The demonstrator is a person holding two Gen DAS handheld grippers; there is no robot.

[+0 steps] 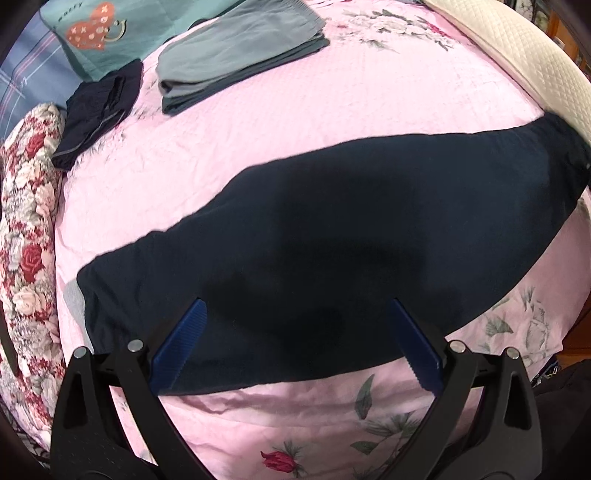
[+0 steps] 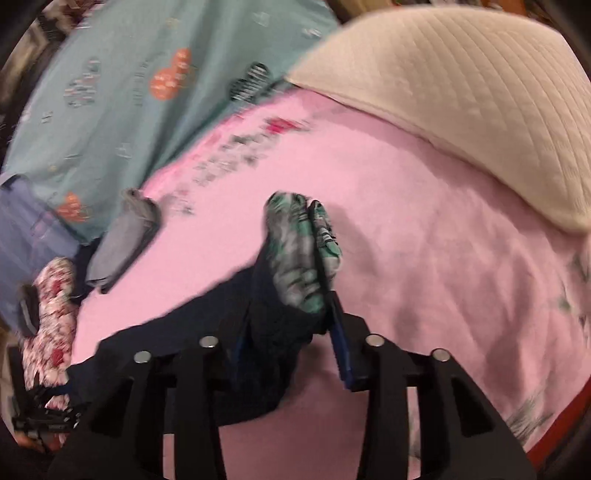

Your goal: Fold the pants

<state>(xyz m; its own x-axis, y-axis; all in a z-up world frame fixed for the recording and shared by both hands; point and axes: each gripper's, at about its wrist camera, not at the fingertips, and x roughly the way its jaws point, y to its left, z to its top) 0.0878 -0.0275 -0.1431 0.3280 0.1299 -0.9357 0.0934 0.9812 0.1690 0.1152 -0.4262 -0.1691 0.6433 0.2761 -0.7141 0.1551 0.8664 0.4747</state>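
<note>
Dark navy pants [image 1: 332, 236] lie spread across the pink bedsheet [image 1: 295, 125], running from lower left to upper right. My left gripper [image 1: 295, 306] is open just above their near edge, blue fingers [image 1: 184, 339] wide apart and empty. In the right wrist view my right gripper [image 2: 291, 325] is shut on the pants' waistband [image 2: 303, 251], whose green and grey patterned lining shows, and lifts it off the pink sheet [image 2: 388, 229]; the navy fabric [image 2: 177, 332] trails down to the left. This view is motion-blurred.
Folded grey-green pants [image 1: 236, 55] and a folded dark garment [image 1: 99, 110] lie at the far left of the bed. A teal pillow [image 1: 107, 33], a floral quilt roll [image 1: 26, 221] and a cream quilted pillow [image 1: 524, 55] border the sheet.
</note>
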